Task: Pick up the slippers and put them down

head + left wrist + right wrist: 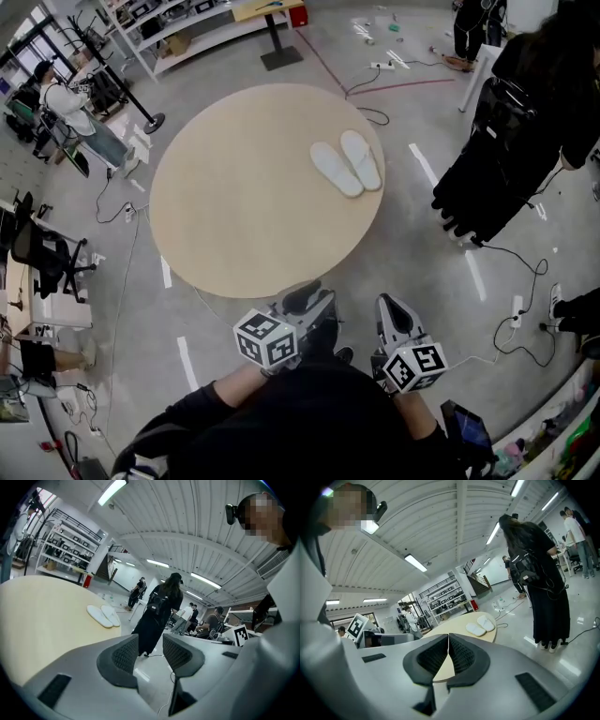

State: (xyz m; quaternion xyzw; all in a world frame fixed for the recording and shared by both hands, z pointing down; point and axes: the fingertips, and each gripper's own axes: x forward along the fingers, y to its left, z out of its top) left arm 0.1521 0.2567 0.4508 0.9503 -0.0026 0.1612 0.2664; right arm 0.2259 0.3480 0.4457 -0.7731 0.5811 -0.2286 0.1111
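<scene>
Presently the left tool (302, 298), jaws parted and empty, and the right tool (392, 311), jaws pressed together on nothing, are held close to the person's body, short of the near rim of the round bench (234, 197). The two white slippers (346, 166) lie side by side near its far right edge, well apart from both tools. Judged best: release the right tool before arrival, then take one slipper per tool by its edge.
</scene>
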